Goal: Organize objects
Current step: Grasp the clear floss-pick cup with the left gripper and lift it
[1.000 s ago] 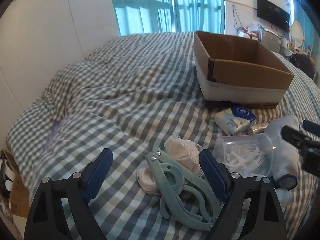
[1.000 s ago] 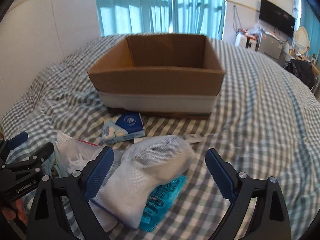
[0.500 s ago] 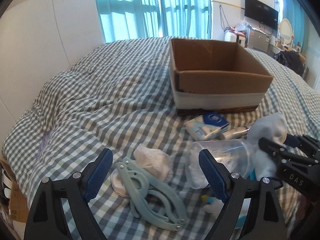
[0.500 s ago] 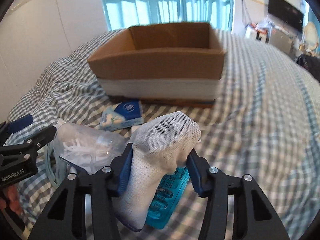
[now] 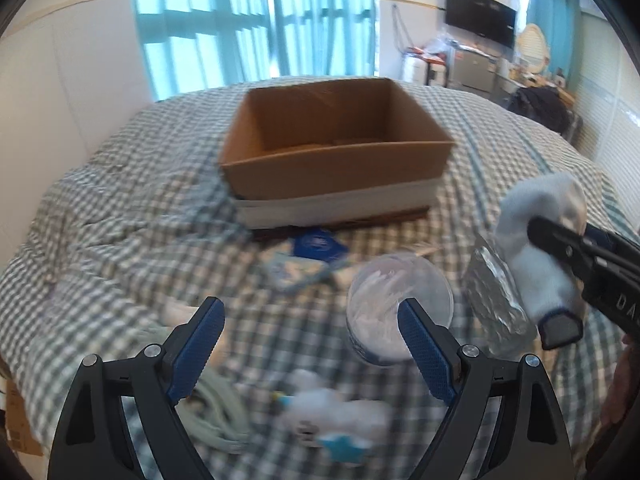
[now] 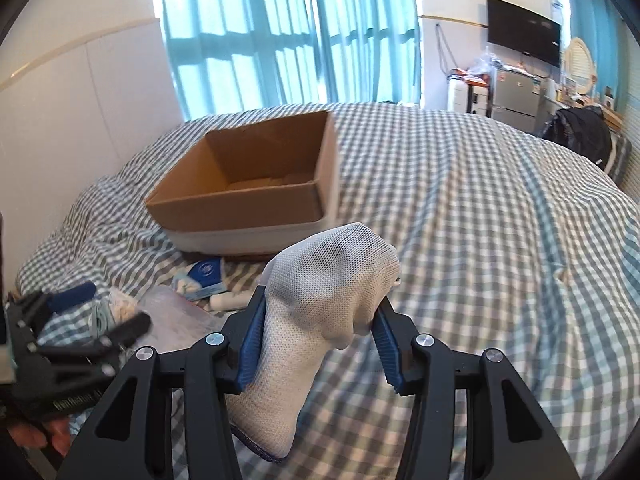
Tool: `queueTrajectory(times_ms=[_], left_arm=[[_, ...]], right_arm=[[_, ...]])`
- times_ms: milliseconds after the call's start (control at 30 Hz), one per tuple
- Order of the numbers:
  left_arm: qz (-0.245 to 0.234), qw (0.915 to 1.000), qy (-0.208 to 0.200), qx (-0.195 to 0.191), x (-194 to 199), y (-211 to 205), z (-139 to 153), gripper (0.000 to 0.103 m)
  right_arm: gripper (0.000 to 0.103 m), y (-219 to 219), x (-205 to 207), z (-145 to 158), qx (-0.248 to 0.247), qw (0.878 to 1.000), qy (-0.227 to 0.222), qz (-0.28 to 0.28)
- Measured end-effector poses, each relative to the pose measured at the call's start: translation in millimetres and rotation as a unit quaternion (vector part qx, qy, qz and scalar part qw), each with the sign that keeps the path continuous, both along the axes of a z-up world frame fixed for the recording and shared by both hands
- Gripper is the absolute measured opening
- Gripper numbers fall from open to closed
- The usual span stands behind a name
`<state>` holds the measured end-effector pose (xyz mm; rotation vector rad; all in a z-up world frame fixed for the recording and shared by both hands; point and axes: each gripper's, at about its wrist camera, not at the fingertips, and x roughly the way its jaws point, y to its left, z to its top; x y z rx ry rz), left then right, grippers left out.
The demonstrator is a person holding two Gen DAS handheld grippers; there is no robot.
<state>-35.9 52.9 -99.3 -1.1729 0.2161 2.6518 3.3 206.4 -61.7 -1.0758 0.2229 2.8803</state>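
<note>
Right wrist: checked bedspread [image 6: 500,240], teal curtains [image 6: 288,36].

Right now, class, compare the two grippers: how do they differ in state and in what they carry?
The right gripper has its jaws closed on a white sock, lifted clear of the checked bedspread; the left gripper carries nothing. The right gripper's jaws stand narrow, pressing the sock's sides; the left gripper's jaws stand wide apart above the clutter. Both share black frames and blue pads, and both face the open cardboard box.
</note>
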Motion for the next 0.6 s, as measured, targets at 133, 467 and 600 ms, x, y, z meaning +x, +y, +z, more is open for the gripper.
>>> queueTrajectory(times_ms=[133,467,600], left_arm=[[-0.028,0.9995,-0.007,0.013,4.1,18.7,-2.4,0.091],[-0.063,0.9975,-0.03,0.008,-8.6,50.1,-37.4,0.074],[-0.069,0.9973,-0.023,-0.006,-11.3,52.6,-40.6,0.064]], right_arm=[[0.05,20.5,10.1,6.8,-0.008,1.0,0.012,-0.022],[0.05,34.4,12.7,2.9,-0.017,1.0,0.005,-0.025],[0.05,32.0,13.2,-2.4,-0.014,1.0,-0.001,-0.021]])
